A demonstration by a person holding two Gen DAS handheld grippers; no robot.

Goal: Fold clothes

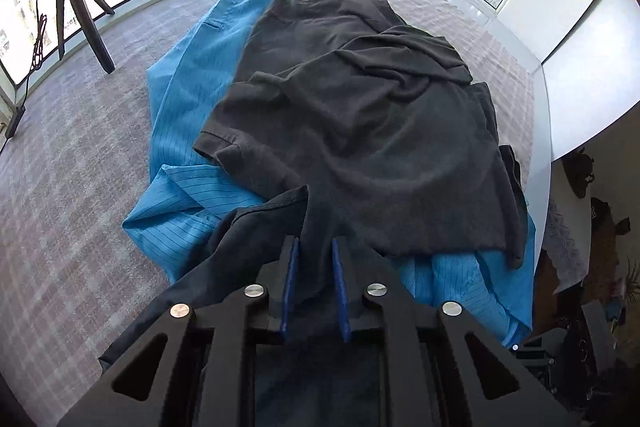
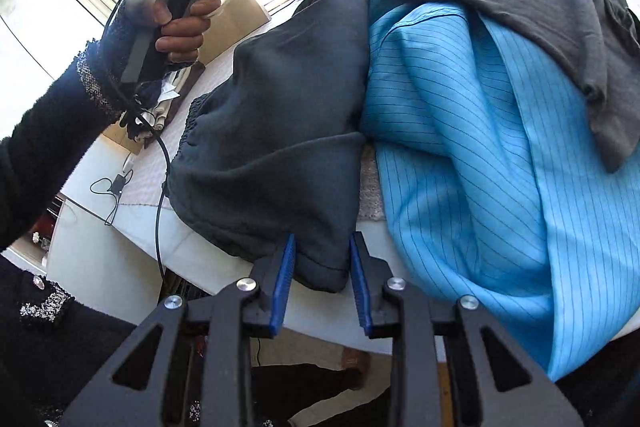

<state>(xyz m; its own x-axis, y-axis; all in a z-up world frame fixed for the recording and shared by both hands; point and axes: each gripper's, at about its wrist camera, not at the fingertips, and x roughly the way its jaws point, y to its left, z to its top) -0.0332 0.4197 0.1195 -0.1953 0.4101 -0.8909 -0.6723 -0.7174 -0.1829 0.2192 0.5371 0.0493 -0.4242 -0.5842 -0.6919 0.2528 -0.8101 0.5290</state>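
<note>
A dark navy garment (image 1: 256, 227) hangs over the table's near edge; my left gripper (image 1: 315, 247) is shut on a fold of it. In the right wrist view the same navy garment (image 2: 280, 131) hangs down with an elastic band on its left side. Its lower corner sits between the blue pads of my right gripper (image 2: 322, 247), whose jaws stand partly apart around the cloth. A dark grey T-shirt (image 1: 360, 115) lies crumpled on a blue striped garment (image 1: 180, 131), also seen in the right wrist view (image 2: 480, 167).
The clothes lie on a grey patterned tablecloth (image 1: 80, 167). A black tripod (image 1: 76, 7) stands at the far left by the windows. The person's hand holding the left gripper's handle (image 2: 180, 27) is at upper left, with a cable hanging below.
</note>
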